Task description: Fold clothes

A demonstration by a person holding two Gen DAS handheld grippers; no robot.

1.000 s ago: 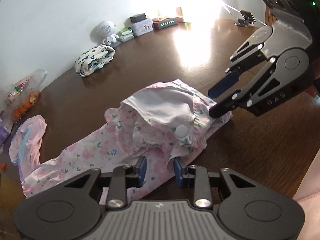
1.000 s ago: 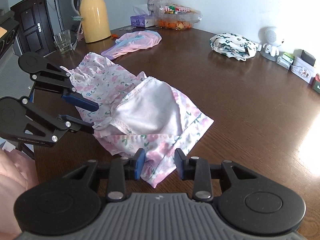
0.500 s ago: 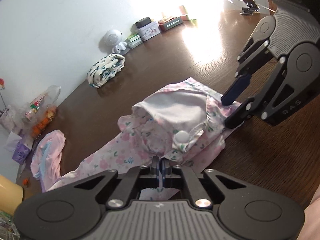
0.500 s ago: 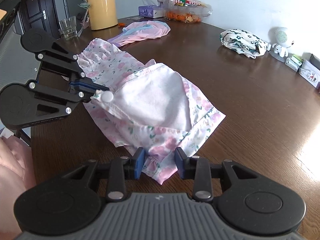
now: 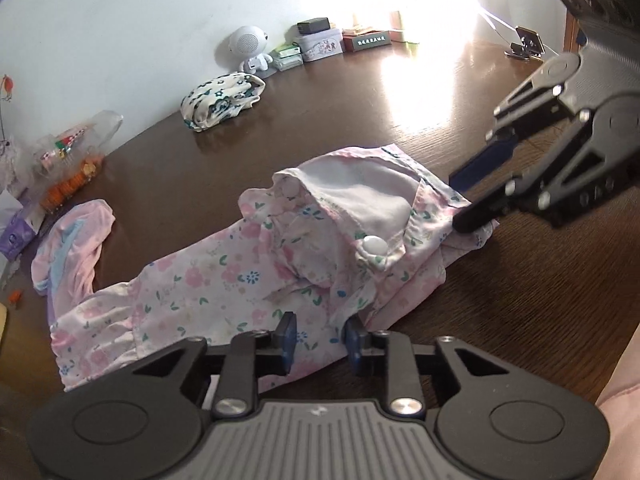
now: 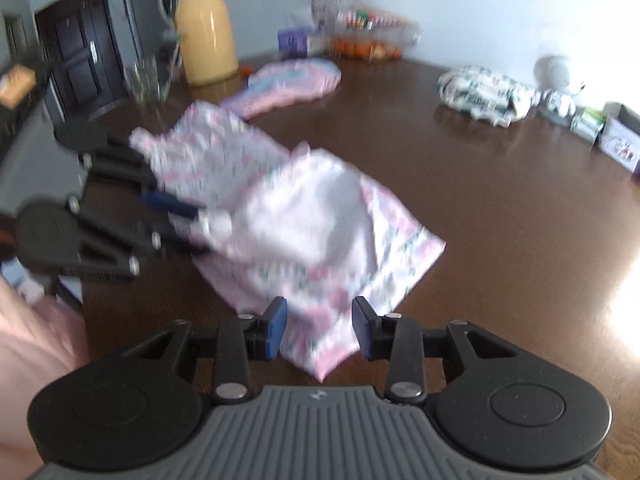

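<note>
A pink floral garment lies partly folded on the brown table, its pale lining and a white button turned up. My left gripper hovers over the near edge. Its jaws are opening, the pads apart with cloth lying under the gap, not pinched. My right gripper is at the garment's right end, fingers apart. In the blurred right wrist view the garment's near corner lies between the right gripper's slightly opening jaws. The left gripper sits at the cloth's left edge.
A second pink garment and a folded white patterned one lie farther back. Along the wall are a white speaker figure, small boxes and a snack bag. A yellow flask and a glass stand at the far left.
Half a second ago the left gripper was shut on the cloth by the button; now it is open and the flap lies on the garment. The right wrist view has turned blurry.
</note>
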